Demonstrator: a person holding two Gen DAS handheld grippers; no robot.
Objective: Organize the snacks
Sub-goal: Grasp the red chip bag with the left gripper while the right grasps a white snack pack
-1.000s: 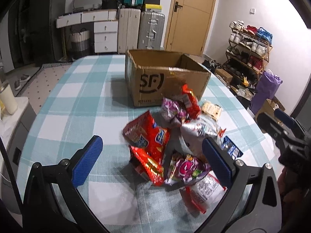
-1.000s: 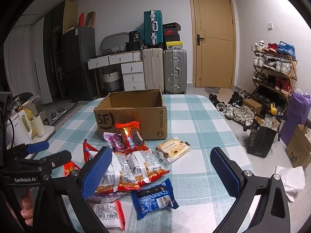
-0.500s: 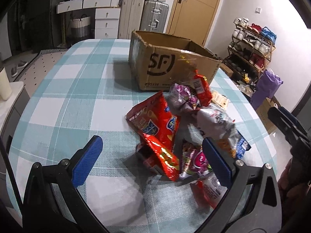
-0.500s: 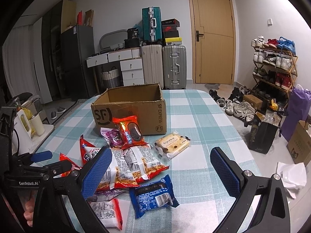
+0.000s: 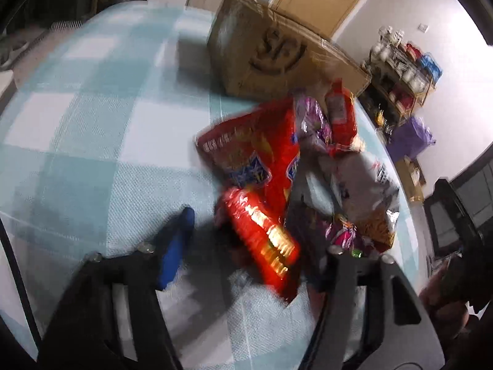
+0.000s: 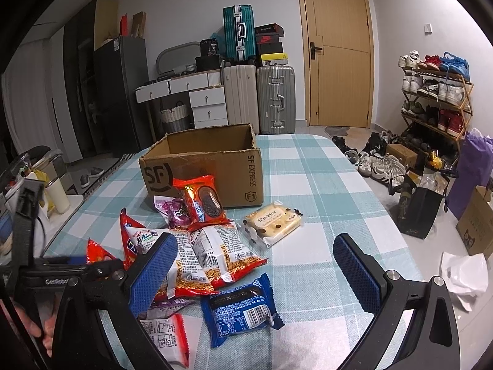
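Left wrist view is smeared: the left gripper [image 5: 246, 246] has its jaws closing around a red snack packet [image 5: 262, 237] (contact too blurred to judge), its right pad hidden behind it. Right gripper [image 6: 255, 274] hangs wide apart over the snack pile [image 6: 197, 246] before the cardboard box [image 6: 203, 166].

A wooden door [image 6: 337, 52] stood closed in the far wall, with a white suitcase [image 6: 240, 98] and a silver suitcase [image 6: 276, 98] upright side by side to its left and a teal suitcase [image 6: 239, 32] standing above them. A white drawer unit [image 6: 197, 98] and a woven basket [image 6: 174, 116] sat further left, beside a dark refrigerator [image 6: 118, 92]. Along the right wall a shoe rack [image 6: 434, 92] held several pairs, with loose shoes [image 6: 374, 163], a purple bag [image 6: 473, 166] and a black bag [image 6: 420, 211] on the floor nearby.
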